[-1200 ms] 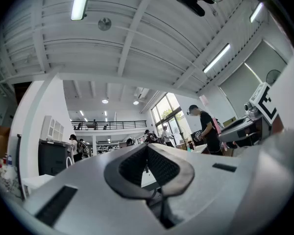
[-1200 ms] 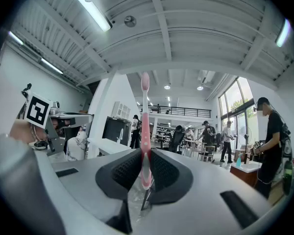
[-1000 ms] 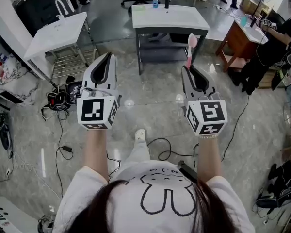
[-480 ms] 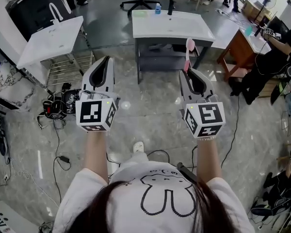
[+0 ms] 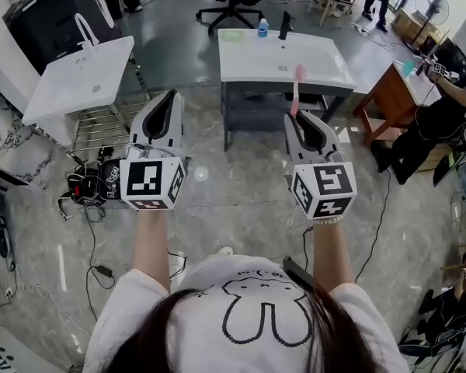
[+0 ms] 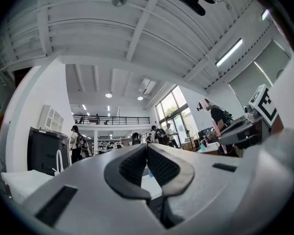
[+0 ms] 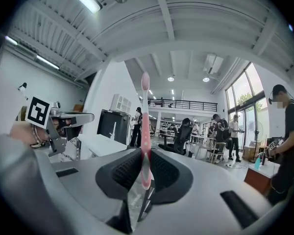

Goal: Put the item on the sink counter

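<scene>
The toothbrush point(image 7: 145, 124) is gripped only near its lower end and stands tall above the right tongs point(image 5: 303, 127). It could be tipped or slid out if it were knocked against the edge of the desk point(image 5: 252, 62), well ahead of the tongs. The right tongs are clamped narrowly on the toothbrush handle. The left tongs point(image 6: 147, 153) are pressed together, with nothing held.
</scene>
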Available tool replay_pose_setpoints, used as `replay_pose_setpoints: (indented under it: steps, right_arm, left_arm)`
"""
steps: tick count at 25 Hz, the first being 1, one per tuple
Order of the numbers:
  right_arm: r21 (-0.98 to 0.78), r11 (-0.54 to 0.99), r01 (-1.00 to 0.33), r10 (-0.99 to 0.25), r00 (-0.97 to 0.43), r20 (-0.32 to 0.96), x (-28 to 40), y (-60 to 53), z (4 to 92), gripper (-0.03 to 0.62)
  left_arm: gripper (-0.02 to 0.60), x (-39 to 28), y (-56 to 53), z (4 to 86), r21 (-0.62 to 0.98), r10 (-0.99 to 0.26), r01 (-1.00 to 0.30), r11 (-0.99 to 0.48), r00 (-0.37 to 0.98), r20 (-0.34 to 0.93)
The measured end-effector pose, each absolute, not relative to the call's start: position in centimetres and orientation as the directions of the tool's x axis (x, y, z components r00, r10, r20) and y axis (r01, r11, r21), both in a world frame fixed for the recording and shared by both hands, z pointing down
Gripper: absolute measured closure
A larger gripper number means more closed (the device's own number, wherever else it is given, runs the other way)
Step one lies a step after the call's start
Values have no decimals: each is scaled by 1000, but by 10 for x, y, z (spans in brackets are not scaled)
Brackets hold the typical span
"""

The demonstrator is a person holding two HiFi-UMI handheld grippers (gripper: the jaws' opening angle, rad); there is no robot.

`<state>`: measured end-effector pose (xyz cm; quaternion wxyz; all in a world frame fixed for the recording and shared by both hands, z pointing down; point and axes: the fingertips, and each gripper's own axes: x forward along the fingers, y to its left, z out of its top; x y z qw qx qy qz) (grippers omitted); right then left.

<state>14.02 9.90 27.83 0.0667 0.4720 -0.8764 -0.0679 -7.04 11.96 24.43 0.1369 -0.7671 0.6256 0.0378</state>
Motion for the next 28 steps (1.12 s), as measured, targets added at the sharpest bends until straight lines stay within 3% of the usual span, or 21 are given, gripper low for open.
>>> replay_pose_setpoints:
  steps: [14,28]
  right_arm:
    - [143,551,-822,-834,-548,64,122,-3,289,522]
    - [107,613,-783,-790,-606,94,106,-190,299,522]
  left_arm:
    - [571,-95,32,259,-170,-962,-974,-153,187,-201]
    - [571,-106,-144,256,-176,-977,-980,-92,123,-175]
